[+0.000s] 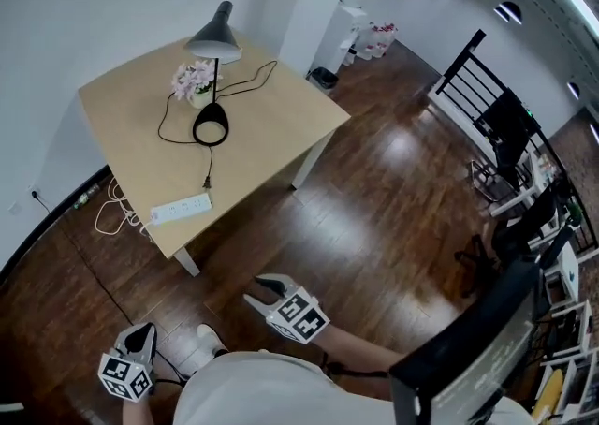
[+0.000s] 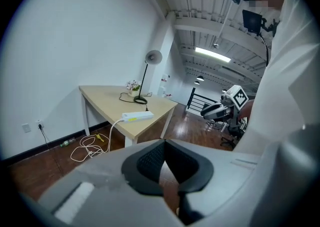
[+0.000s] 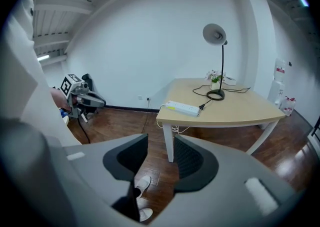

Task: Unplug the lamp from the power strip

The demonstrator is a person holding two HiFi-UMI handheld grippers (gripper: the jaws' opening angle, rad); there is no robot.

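Standing off from table: lamp upright, its plug seated in power strip at the near edge. Left gripper pressed together, right gripper spread, both empty and low; I judge the approach not yet begun.

At the upper left of the head view we see a light wooden table set close to the white wall, with a small pot of pink flowers near its far edge. Toward the top centre we make out a white water dispenser with a small black bin near its foot, all on a dark, glossy wooden floor. Along the right side runs a black railing with black chairs beyond it, and a dark monitor fills the lower right corner.
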